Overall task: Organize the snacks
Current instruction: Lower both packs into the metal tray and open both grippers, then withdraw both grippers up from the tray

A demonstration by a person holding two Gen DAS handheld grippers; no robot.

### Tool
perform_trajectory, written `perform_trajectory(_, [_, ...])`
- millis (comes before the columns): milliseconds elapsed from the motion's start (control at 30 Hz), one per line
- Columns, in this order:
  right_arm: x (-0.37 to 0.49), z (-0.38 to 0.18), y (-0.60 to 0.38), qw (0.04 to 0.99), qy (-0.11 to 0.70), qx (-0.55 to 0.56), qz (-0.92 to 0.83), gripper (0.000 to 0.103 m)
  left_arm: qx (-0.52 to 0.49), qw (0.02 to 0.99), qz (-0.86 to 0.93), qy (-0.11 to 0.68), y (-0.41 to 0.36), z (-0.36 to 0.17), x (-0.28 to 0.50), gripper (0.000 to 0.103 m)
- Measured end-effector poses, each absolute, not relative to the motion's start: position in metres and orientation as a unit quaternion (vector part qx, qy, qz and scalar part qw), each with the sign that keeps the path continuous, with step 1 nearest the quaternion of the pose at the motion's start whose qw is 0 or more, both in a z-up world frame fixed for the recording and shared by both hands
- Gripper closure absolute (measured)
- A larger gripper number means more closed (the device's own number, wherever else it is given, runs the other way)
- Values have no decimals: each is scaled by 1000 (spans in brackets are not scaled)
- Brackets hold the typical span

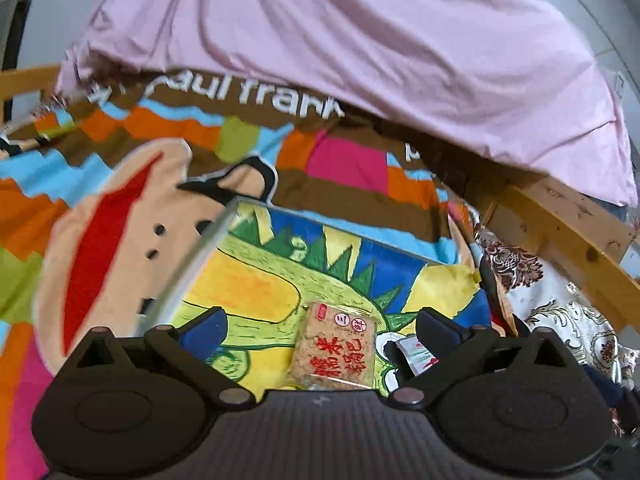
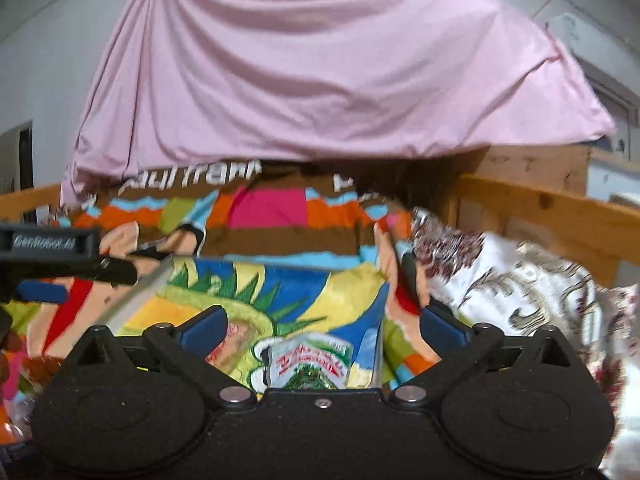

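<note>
Pink draped sheet filled the background behind your colourful cartoon-print cloth. A clear tray over a dinosaur drawing held the brown rice-cracker packet and green-white snack packet. Left gripper and right gripper: jaws wide apart, holding nothing.

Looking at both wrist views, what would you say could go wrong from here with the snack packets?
1. The brown snack packet lies loose between the open left gripper fingers; a careless move might knock it aside.
2. The green-printed packet blends into the colourful dinosaur picture, so it may be overlooked.
3. The left gripper sits near the right gripper; they might collide.
</note>
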State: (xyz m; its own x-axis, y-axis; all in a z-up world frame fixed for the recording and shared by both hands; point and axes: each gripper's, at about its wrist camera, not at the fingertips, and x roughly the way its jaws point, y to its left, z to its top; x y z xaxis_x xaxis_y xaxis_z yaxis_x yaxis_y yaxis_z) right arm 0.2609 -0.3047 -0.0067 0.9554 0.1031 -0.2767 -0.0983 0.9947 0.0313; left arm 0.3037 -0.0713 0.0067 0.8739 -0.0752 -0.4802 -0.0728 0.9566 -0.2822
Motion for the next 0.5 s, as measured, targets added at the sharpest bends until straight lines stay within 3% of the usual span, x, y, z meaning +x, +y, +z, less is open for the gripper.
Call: perform_trajectory(500, [164,25,-290,994,97,-4,42,1,-97,974,19,202,-47,39,196,1])
